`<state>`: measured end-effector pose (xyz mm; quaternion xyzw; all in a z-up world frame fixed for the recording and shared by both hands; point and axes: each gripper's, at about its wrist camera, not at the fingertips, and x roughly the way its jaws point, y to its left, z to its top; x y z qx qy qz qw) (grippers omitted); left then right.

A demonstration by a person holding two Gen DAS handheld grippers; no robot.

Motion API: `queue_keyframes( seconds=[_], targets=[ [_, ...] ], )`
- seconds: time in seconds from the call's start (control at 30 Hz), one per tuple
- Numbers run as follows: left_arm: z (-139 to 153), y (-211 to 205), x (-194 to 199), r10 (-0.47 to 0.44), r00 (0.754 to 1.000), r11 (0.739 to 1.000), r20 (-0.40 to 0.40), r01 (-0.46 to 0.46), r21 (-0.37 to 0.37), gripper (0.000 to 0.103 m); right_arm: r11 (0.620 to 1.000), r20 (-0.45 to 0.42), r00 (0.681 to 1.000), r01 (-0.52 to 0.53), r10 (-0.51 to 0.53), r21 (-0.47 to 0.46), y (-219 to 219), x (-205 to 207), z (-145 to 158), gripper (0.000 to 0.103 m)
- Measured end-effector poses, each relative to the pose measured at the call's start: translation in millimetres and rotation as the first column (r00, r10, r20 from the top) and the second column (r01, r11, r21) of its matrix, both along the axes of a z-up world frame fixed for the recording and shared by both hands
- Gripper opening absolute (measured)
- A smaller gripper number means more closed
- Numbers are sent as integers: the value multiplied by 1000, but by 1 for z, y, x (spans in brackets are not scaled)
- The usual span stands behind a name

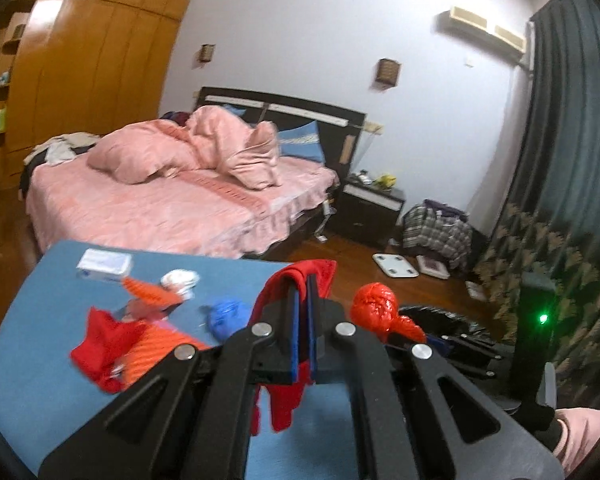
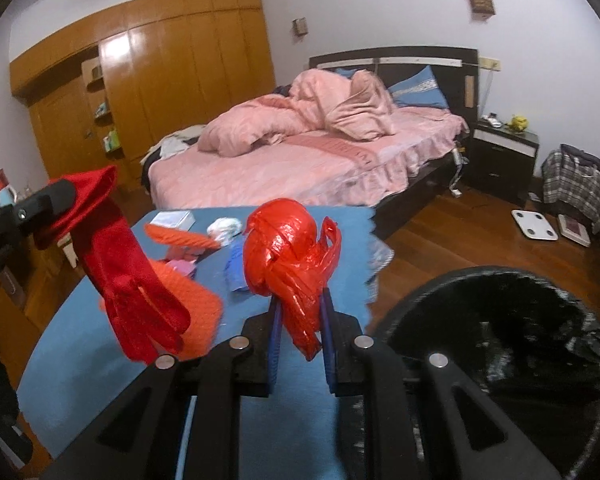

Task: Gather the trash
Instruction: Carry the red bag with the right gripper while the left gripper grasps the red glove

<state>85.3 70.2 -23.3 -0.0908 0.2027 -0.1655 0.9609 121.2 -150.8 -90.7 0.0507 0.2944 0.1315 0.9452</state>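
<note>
Trash in both my tongs, beside the bin

My right tongs [image 2: 298,344] are clamped on a red bag [image 2: 288,256] just left of the black-lined bin [image 2: 500,344]; my left tongs [image 1: 303,332] pinch a red glove [image 1: 296,280] farther left of the bin, over the blue table [image 1: 40,360]. The bag's thin film could slip and land short of the bin.

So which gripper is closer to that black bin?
Right. The right gripper, shut on the red plastic bag, sits beside the bin; the left gripper, holding a red glove, is farther off over the blue table.
</note>
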Motion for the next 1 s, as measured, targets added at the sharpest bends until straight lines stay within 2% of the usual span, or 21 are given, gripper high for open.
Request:
queue_keyframes(
  seconds=[0.13, 0.37, 0.57, 0.7, 0.73, 0.77, 0.8, 0.87, 0.93, 1.0],
  targets=[
    [6, -23, 4, -59, 998, 998, 10, 59, 4, 3, 999, 14, 999, 48, -48, -9, -27, -6, 8, 18],
    [-5, -77, 24, -188, 982, 982, -25, 188, -1, 3, 989, 33, 989, 143, -143, -21, -76, -18, 17, 18],
    [-15, -133, 39, -310, 949, 951, -51, 309, -19, 3, 970, 19, 970, 241, -241, -34, -124, -31, 10, 18],
    [-27, -170, 51, -386, 918, 923, -88, 385, -27, 5, 951, -10, 952, 305, -306, -44, -155, -37, -1, 18],
    [-32, -177, 54, -397, 912, 917, -104, 397, -24, 6, 945, -22, 946, 322, -324, -49, -163, -39, -6, 21],
    [-36, -182, 56, -403, 908, 915, -116, 404, -20, 12, 941, -31, 941, 335, -336, -52, -168, -41, -10, 22],
    [-42, -188, 58, -410, 901, 911, -138, 413, -12, 28, 936, -38, 936, 347, -349, -53, -173, -42, -13, 24],
    [-54, -191, 61, -401, 900, 914, -174, 406, -5, 49, 928, -54, 927, 368, -371, -58, -180, -46, -21, 37],
    [-66, -187, 61, -391, 896, 917, -210, 399, -5, 53, 922, -58, 921, 383, -386, -56, -185, -49, -26, 53],
    [-75, -181, 60, -376, 896, 922, -237, 388, 5, 56, 920, -60, 919, 387, -390, -60, -185, -50, -29, 62]
  ],
)
